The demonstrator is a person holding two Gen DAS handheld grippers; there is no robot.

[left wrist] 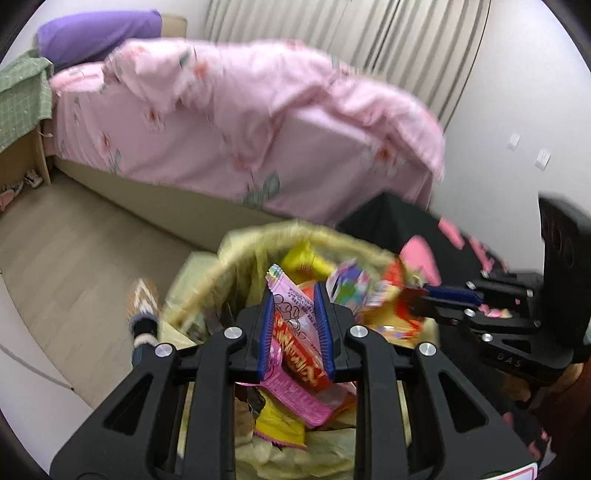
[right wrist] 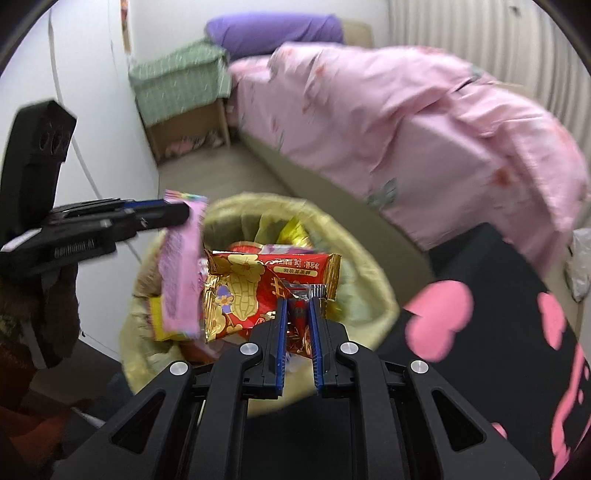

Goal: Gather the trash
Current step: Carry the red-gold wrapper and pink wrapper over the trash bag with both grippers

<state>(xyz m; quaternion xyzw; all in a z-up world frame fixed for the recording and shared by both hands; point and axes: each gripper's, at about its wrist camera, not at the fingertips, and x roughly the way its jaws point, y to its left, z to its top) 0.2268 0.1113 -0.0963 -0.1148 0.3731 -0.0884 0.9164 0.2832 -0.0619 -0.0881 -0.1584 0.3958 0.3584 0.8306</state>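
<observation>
A bin lined with a yellow bag (left wrist: 258, 240) (right wrist: 369, 295) stands on the floor by the bed, with several snack wrappers inside. My left gripper (left wrist: 294, 291) is shut on a pink wrapper (left wrist: 295, 314) and holds it over the bin; this wrapper also shows in the right wrist view (right wrist: 181, 273). My right gripper (right wrist: 298, 295) is shut on a red and gold peanut wrapper (right wrist: 251, 291) above the bin. The right gripper (left wrist: 417, 299) also shows at the right in the left wrist view, with the red wrapper (left wrist: 388, 295) in it.
A bed with a pink quilt (left wrist: 240, 122) (right wrist: 406, 122) and a purple pillow (left wrist: 96, 33) stands behind the bin. A small table with a green cloth (right wrist: 181, 81) stands at the bed's head. A black cloth with pink hearts (right wrist: 480, 332) lies right of the bin.
</observation>
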